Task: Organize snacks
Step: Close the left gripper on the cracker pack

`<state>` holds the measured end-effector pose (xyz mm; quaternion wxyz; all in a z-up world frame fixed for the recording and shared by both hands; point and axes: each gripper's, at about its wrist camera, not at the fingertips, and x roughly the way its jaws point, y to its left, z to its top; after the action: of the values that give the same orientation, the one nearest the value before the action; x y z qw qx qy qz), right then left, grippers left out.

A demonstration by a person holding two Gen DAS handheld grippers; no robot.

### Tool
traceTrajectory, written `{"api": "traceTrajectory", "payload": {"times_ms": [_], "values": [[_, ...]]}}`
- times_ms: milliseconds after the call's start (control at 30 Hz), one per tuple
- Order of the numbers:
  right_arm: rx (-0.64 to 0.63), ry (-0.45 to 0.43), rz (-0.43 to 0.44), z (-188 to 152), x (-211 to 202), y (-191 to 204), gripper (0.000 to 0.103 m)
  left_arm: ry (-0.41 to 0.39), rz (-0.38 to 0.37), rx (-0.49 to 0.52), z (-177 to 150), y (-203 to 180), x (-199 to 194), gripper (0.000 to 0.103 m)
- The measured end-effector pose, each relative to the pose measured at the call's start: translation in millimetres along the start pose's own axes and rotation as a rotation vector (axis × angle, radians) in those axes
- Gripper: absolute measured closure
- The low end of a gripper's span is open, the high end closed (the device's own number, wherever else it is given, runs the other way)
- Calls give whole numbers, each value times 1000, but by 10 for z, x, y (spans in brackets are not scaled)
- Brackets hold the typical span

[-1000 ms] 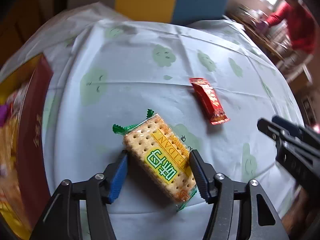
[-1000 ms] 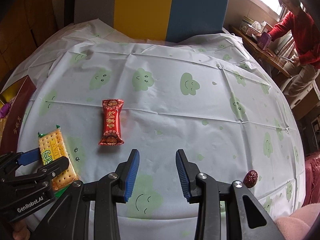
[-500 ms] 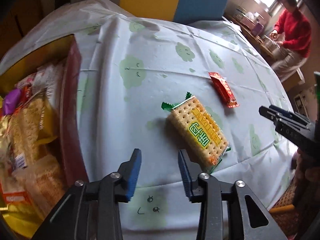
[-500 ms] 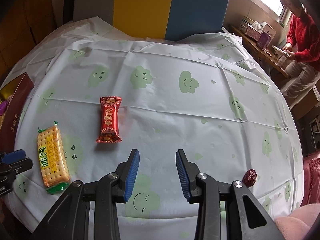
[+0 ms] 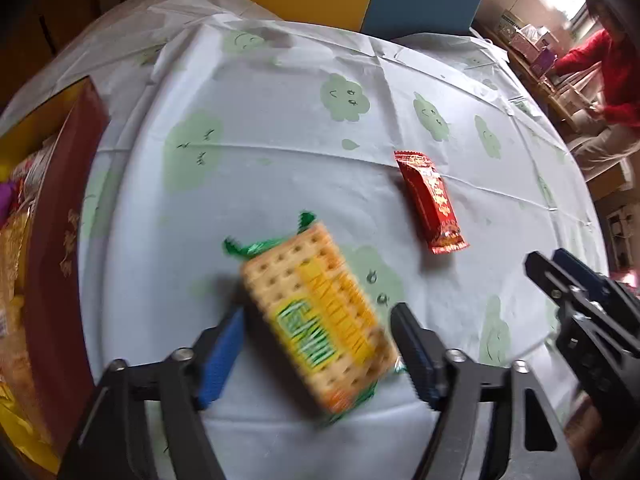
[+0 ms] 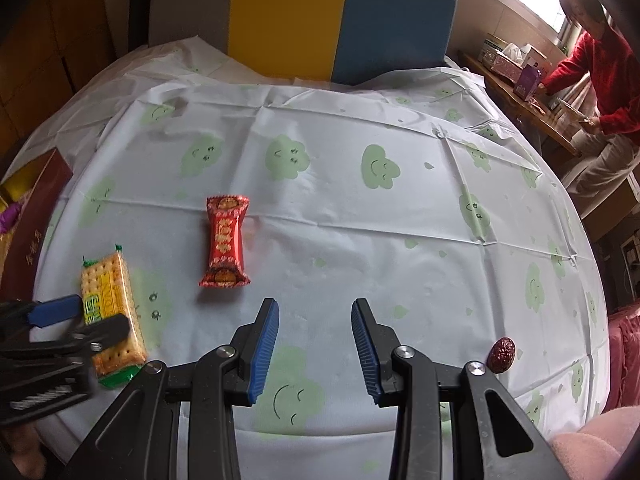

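- Broadly, the round table under its white cloth with green smiling clouds fills both views, spreading ahead of both pairs of fingers.
- Off to the left of the left gripper's fingers stands the open dark red box, with packets piled inside it.
- Next, the left gripper has just been opening its jaws; they stand wide apart on either side of the cracker packet, and the blue pads do not appear to press on it, though the packet is blurred.
- That cracker packet lies on the cloth between the left fingers, set slantwise, its green crimped end pointing away from them.
- Then the right gripper hangs over bare cloth, jaws partly apart with nothing between them.
- Just ahead of the right fingers and a little to their left lies the red candy wrapper, apart from the crackers.
- Last, a small dark red jujube sits on the cloth to the right of the right fingers.
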<state>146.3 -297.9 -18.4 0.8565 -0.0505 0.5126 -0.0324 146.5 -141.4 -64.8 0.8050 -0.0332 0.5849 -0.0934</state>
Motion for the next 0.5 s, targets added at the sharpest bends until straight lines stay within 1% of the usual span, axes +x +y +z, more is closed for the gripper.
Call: {"api": "traceTrajectory", "payload": {"times_ms": [67, 100, 133, 167, 200, 233, 300, 400, 467, 500], "values": [[19, -6, 6, 25, -4, -54, 65, -9, 35, 25, 9, -67, 44, 22], [31, -8, 6, 37, -2, -86, 65, -16, 60, 64, -13, -117, 60, 23], [42, -8, 8, 45, 0, -117, 65, -24, 82, 99, -33, -156, 64, 29], [53, -8, 9, 50, 3, -144, 65, -43, 99, 150, -75, -187, 49, 31], [63, -6, 9, 53, 7, -172, 65, -51, 79, 191, -113, -188, 27, 39], [70, -6, 9, 54, 8, -186, 65, -53, 62, 221, -141, -184, 0, 44], [77, -11, 13, 57, -2, -197, 65, -43, 39, 280, -209, -129, -55, 48], [67, -10, 9, 49, -4, -173, 65, -43, 34, 342, -322, 35, -138, 51], [64, -5, 5, 41, 2, -165, 65, -48, 34, 358, -395, 138, -186, 51], [62, -2, 3, 37, 8, -160, 65, -49, 31, 350, -436, 219, -206, 50]]}}
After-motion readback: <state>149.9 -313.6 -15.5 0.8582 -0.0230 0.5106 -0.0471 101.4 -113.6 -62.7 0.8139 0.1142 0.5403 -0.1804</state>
